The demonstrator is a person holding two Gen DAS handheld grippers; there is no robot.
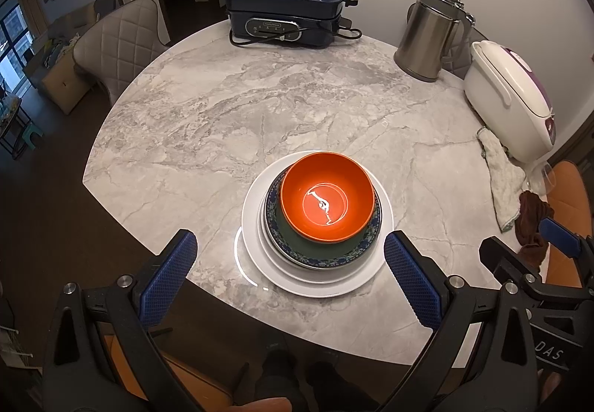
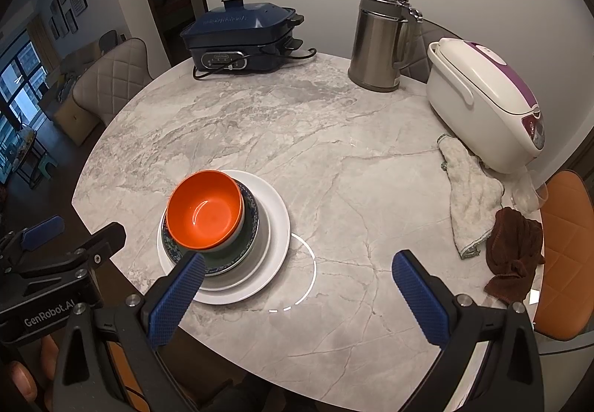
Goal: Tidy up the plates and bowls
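I count one stack near my edge of the round marble table (image 1: pixel 230 107): one orange bowl (image 1: pixel 326 202), smooth and glossy, nested on one dark bowl with a blue patterned rim (image 1: pixel 297 245), and under that white plates (image 1: pixel 319 282); I make out two rims from the right wrist view, but cannot be sure of the count. My left gripper (image 1: pixel 289 278) hangs in front of the stack with its blue textured pads spread wide, holding nothing. My right gripper (image 2: pixel 297 297) is spread wide too, over bare marble just right of the stack. Along the far side stand one dark blue electric cooker (image 1: pixel 286 9), one brushed steel kettle (image 1: pixel 427 37) and one white rice cooker (image 1: pixel 508 96). Two cloths lie by it: one pale towel (image 2: pixel 467 200), one brown rag (image 2: pixel 514 256).
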